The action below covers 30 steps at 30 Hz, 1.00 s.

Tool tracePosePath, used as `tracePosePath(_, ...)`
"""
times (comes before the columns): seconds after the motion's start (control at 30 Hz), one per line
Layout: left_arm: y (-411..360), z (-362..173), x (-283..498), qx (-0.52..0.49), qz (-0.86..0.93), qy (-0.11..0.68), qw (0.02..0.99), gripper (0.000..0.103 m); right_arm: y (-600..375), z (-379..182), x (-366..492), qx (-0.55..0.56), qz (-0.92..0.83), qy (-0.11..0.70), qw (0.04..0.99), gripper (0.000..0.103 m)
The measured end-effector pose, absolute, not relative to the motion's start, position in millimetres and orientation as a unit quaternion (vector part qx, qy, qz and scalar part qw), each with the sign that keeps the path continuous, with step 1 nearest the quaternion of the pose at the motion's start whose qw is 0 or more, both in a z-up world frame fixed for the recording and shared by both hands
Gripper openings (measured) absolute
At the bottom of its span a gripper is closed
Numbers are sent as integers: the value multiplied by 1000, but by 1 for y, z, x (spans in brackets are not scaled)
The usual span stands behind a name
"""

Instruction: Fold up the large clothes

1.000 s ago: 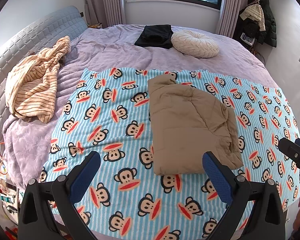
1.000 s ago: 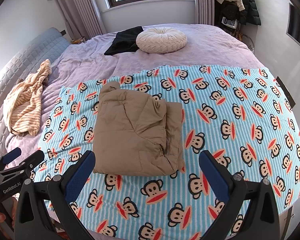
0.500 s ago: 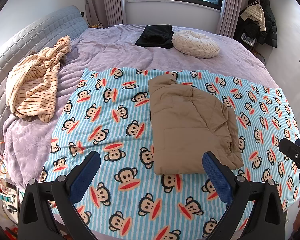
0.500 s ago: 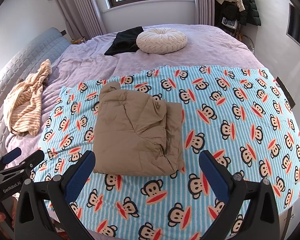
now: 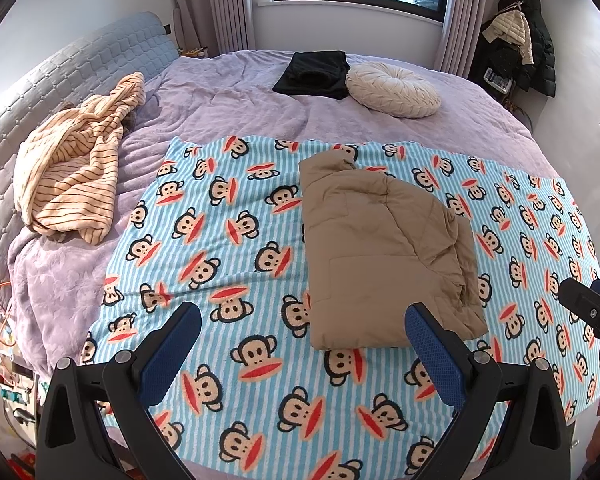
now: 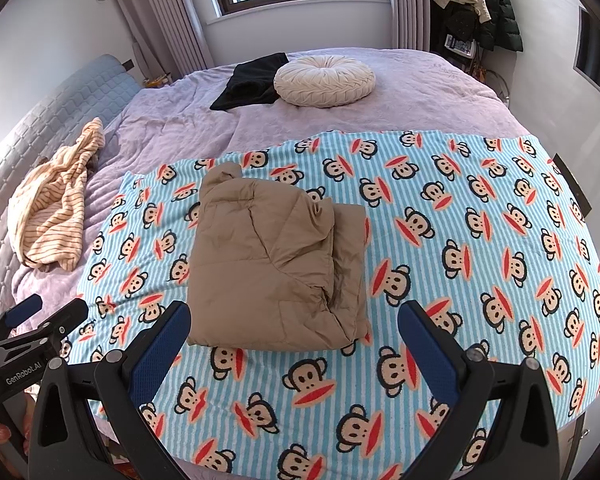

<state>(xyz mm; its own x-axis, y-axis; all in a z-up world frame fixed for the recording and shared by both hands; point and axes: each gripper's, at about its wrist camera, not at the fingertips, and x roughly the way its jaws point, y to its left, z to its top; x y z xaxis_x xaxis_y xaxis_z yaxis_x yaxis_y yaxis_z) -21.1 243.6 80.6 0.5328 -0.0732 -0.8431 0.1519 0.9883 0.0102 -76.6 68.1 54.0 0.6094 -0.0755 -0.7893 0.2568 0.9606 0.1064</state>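
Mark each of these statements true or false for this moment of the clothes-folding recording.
1. The tan jacket lies folded on the monkey-print blanket. True.
2. The left claw is clamped on the jacket. False: it is open and holds nothing.
3. The right claw is open, short of the jacket. True.
4. The round cream cushion sits on the monkey-print blanket. False: it rests on the purple bedspread, beside a black garment.
5. A striped garment lies crumpled near the headboard. True.
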Motion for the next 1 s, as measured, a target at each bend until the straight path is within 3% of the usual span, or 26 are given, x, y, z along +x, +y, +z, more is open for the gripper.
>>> tracePosePath(1.0,245,82,-22,42,-64,478,875,102,70,55,-79,106,-94,432,891,103)
